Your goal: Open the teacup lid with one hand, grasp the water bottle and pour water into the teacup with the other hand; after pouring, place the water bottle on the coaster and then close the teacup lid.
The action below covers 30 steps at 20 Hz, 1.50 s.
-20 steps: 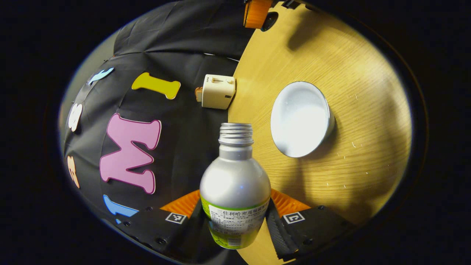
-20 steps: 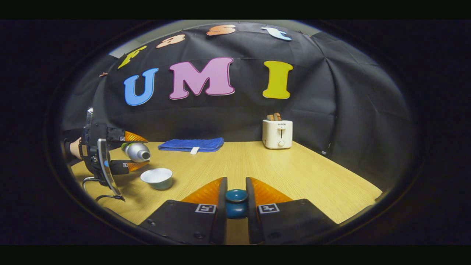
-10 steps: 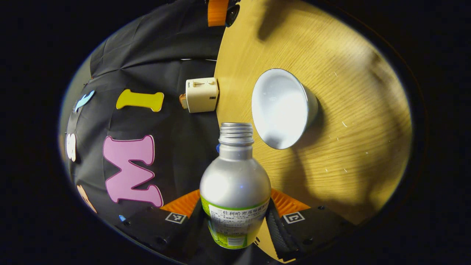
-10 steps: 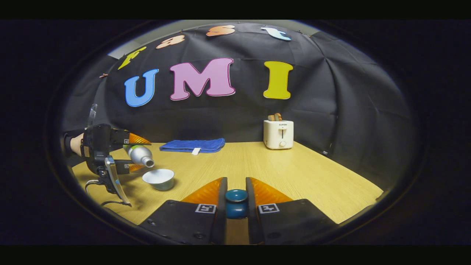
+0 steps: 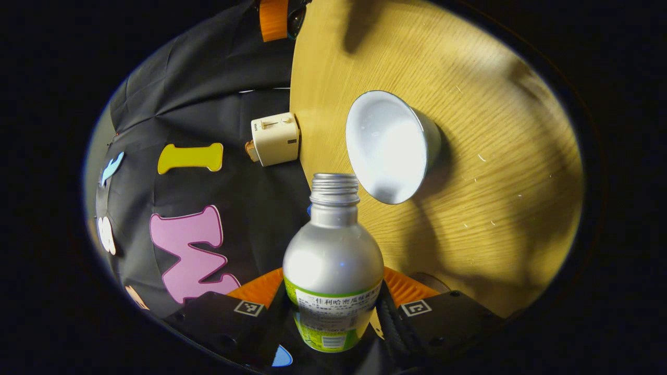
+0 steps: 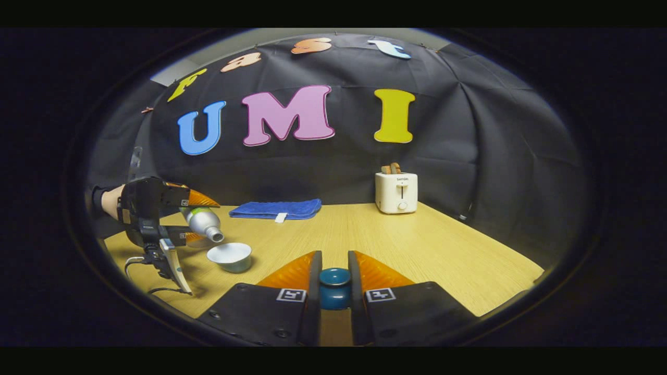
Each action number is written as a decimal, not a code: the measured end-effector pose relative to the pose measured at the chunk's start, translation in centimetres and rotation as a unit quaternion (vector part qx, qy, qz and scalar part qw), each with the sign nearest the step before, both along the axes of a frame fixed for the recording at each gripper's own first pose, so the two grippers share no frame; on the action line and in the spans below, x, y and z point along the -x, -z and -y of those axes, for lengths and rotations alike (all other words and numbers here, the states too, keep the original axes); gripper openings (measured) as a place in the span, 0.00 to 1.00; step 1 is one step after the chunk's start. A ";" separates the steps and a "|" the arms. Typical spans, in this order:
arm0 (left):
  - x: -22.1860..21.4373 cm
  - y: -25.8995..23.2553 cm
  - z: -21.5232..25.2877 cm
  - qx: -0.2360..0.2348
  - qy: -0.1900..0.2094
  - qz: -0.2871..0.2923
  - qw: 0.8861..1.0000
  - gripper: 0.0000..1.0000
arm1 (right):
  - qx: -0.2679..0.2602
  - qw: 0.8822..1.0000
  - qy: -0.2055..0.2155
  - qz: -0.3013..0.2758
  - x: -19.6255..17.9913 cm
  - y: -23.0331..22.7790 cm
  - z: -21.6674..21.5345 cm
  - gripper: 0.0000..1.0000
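The left gripper [image 5: 333, 299] pinched the bottle [image 5: 333, 260], tilted mouth-down over the open cup [image 6: 230, 256]. The right gripper [image 6: 334, 284] clamped the blue lid [image 6: 334, 287] above the table [image 6: 417, 245]. Behind stood one toaster [image 6: 396, 192] and one blue towel [image 6: 276, 209].

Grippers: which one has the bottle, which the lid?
The left gripper clamps the silver bottle, tipped mouth-down over the white teacup. The right gripper pinches the blue lid knob instead.

Item count on the wooden table [image 6: 417, 245]
One silver metal bottle [image 5: 333, 260], one white teacup [image 5: 388, 146], one blue lid [image 6: 334, 288], one folded blue cloth [image 6: 276, 209], one cream toaster [image 6: 396, 192].
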State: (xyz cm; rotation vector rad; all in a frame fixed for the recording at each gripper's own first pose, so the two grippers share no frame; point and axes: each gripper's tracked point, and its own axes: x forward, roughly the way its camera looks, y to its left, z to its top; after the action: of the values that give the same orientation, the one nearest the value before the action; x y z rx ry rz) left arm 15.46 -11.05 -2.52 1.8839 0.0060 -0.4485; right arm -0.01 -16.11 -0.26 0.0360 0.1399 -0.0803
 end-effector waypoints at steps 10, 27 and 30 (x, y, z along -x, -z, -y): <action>0.4 -0.6 -0.1 -0.068 0.006 0.007 0.998 0.80 | -0.006 1.000 -0.006 0.004 0.3 -0.1 -0.3 0.27; 0.2 -0.9 -0.2 -0.130 0.008 0.006 0.992 0.81 | -0.014 1.000 -0.016 0.008 1.0 -0.2 -0.7 0.27; 0.1 -1.0 -0.3 -0.143 0.006 0.003 0.990 0.81 | -0.009 1.000 -0.019 0.010 1.1 -0.4 -0.9 0.24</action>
State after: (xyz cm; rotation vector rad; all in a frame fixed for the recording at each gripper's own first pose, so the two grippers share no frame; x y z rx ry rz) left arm 15.38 -10.71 -1.54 2.1681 0.0579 -0.4704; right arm -1.09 -15.25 0.11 0.0512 0.1206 -0.0414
